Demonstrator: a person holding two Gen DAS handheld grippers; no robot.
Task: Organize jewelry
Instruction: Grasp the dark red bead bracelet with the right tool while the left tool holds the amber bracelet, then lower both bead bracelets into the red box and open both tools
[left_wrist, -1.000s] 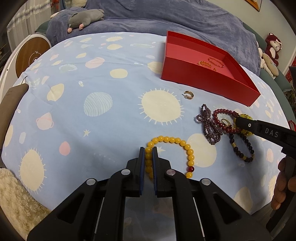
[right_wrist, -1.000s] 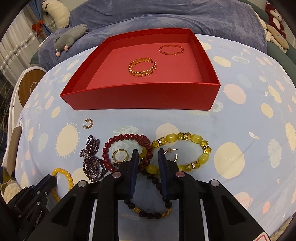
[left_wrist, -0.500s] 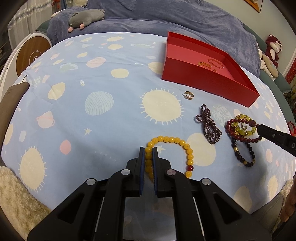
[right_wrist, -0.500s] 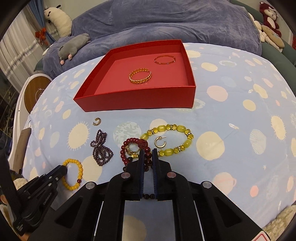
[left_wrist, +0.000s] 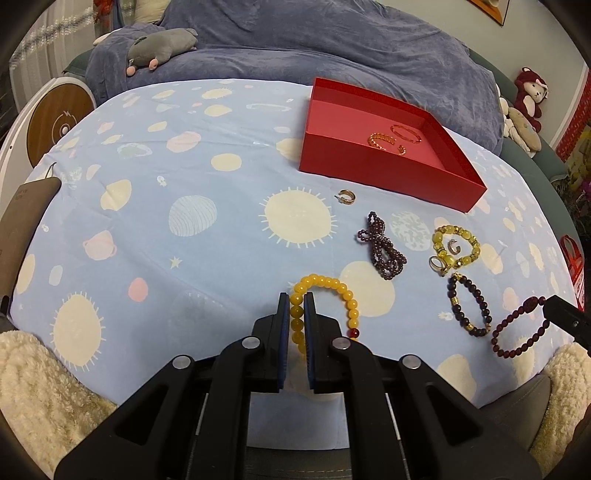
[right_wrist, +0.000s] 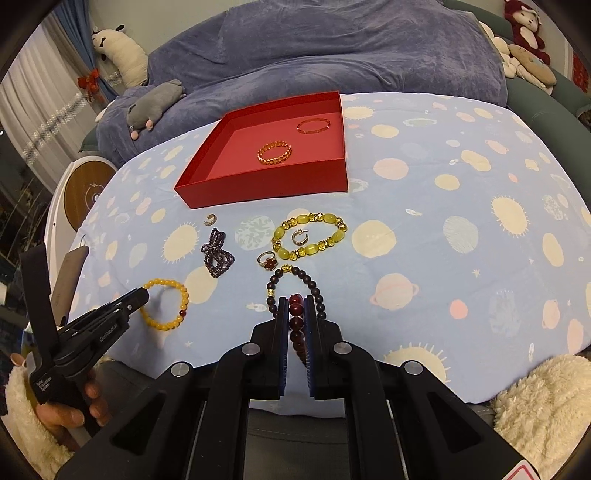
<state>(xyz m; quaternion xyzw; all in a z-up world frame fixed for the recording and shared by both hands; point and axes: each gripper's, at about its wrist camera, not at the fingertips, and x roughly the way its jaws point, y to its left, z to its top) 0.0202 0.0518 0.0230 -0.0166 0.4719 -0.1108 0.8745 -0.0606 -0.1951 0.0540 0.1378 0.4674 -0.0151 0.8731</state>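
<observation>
My left gripper (left_wrist: 296, 301) is shut on a yellow bead bracelet (left_wrist: 345, 298) that lies on the blue cloth; it also shows in the right wrist view (right_wrist: 168, 308). My right gripper (right_wrist: 296, 301) is shut on a dark red bead bracelet (right_wrist: 295, 314), lifted off the cloth; the bracelet hangs from it in the left wrist view (left_wrist: 519, 328). The red box (right_wrist: 266, 186) at the back holds two gold bangles (right_wrist: 275, 152).
On the cloth lie a dark bead bracelet (right_wrist: 313, 286), a yellow-green bracelet (right_wrist: 310, 236) with an earring (right_wrist: 298, 237) inside, a ring (right_wrist: 266, 260), a purple bead string (right_wrist: 218, 254) and another earring (right_wrist: 210, 219). A blue sofa with plush toys stands behind.
My right gripper closed on the dark red bracelet, pulled it back from the pile and lifted it. The left gripper stayed shut on the yellow bracelet.
</observation>
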